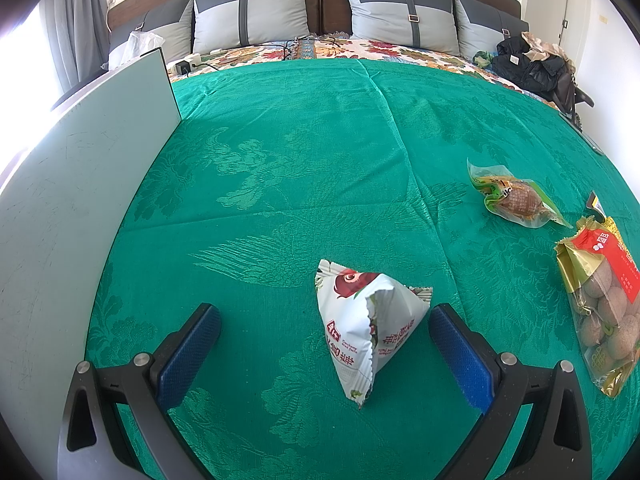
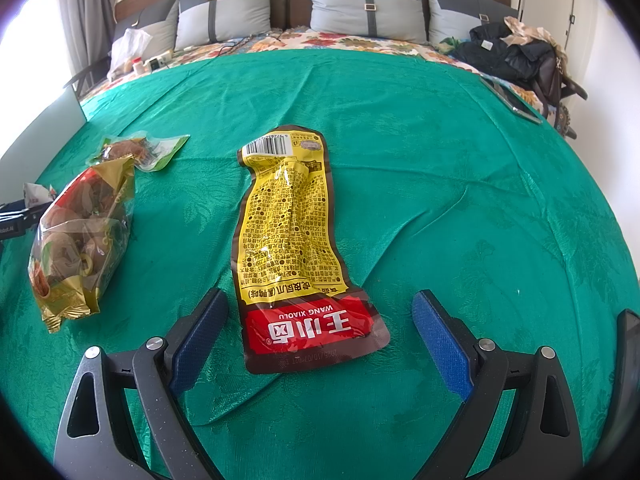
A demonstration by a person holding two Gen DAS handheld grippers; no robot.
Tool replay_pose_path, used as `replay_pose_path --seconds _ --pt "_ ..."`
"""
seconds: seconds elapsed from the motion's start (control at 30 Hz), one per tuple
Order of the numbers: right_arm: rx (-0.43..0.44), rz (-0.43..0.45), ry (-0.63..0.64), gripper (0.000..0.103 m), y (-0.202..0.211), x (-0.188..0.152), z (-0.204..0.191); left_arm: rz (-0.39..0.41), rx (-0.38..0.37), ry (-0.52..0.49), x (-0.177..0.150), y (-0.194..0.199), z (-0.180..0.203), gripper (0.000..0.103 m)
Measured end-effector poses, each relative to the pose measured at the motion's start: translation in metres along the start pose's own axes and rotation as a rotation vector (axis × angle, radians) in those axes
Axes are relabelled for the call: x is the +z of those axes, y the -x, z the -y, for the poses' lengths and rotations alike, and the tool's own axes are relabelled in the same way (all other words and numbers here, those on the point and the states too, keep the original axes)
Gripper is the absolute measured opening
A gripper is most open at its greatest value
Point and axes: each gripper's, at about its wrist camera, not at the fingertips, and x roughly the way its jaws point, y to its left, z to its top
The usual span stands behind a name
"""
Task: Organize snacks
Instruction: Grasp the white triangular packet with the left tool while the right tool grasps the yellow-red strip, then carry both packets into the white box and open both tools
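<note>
My left gripper (image 1: 325, 322) is open, its blue pads on either side of a white triangular snack pouch (image 1: 362, 326) standing on the green bedspread (image 1: 280, 160). My right gripper (image 2: 320, 312) is open around the red lower end of a flat yellow snack packet (image 2: 294, 236). A gold bag of round brown snacks (image 1: 600, 304) lies at the right of the left wrist view and shows at the left of the right wrist view (image 2: 80, 236). A clear green packet with a brown snack (image 1: 516, 198) lies beyond it, also in the right wrist view (image 2: 136, 150).
A pale grey board (image 1: 80, 208) stands upright along the bed's left side. Grey pillows (image 1: 248, 12) line the headboard. Dark clothes (image 1: 532, 64) are piled at the far right. A phone-like slab (image 2: 512, 100) lies near the right edge. A white plastic bag (image 2: 128, 50) sits far left.
</note>
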Motion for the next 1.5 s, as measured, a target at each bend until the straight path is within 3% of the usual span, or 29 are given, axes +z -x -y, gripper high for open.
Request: replay_pose_path --seconds 0.13,0.2,0.33,0.57,0.6,0.63,0.67,0.7,0.73,0.8,0.9,1.1,1.2,1.3,1.4,1.5 --pt "0.0 0.0 -0.003 0.095 0.0 0.0 0.0 0.0 0.0 0.003 0.0 0.0 0.0 0.103" --pt "0.002 -0.004 -0.001 0.096 0.0 0.001 0.001 -0.04 -0.005 -0.008 -0.002 0.003 0.0 0.103" --pt "0.048 -0.141 0.035 0.094 -0.005 0.021 0.008 -0.228 -0.052 -0.097 0.01 0.001 -0.001 0.103" --pt "0.103 -0.281 0.09 0.092 -0.03 0.077 -0.004 -0.244 -0.078 -0.135 0.017 -0.007 0.004 0.1" --pt "0.092 -0.297 0.089 0.092 -0.036 0.083 -0.005 -0.232 -0.077 -0.131 0.019 -0.007 0.007 0.095" --pt "0.084 -0.309 0.089 0.09 -0.041 0.086 -0.007 -0.215 -0.073 -0.131 0.021 -0.004 0.011 0.081" --pt "0.08 -0.325 0.09 0.082 -0.045 0.087 -0.007 -0.193 -0.08 -0.126 0.024 0.0 0.014 0.07" --pt "0.059 -0.332 0.098 0.057 -0.046 0.089 -0.008 -0.177 -0.08 -0.128 0.026 0.002 0.016 0.047" --pt "0.035 -0.334 0.102 0.053 -0.044 0.088 -0.009 -0.186 -0.1 -0.123 0.028 0.002 0.016 0.037" --pt "0.073 -0.353 0.073 0.045 -0.042 0.086 -0.005 -0.176 -0.157 -0.111 0.028 0.008 0.016 0.036" --pt "0.1 -0.32 0.024 0.044 -0.021 0.083 0.004 -0.13 -0.188 -0.084 0.022 0.027 0.01 0.036" --pt "0.152 -0.258 -0.086 0.043 0.028 0.088 0.019 -0.026 -0.298 0.067 0.013 0.095 -0.018 0.036" --pt "0.217 -0.208 -0.05 0.043 0.057 0.109 -0.015 0.054 -0.328 0.108 0.016 0.143 -0.039 0.036" --pt "0.347 -0.16 -0.02 0.043 0.082 0.139 -0.079 0.124 -0.295 0.128 0.02 0.19 -0.073 0.036" --pt "0.527 -0.125 0.005 0.043 0.104 0.168 -0.162 0.162 -0.223 0.176 0.022 0.227 -0.125 0.036" --pt "0.701 -0.108 0.052 0.044 0.129 0.186 -0.251 0.177 -0.088 0.218 0.016 0.252 -0.184 0.036"
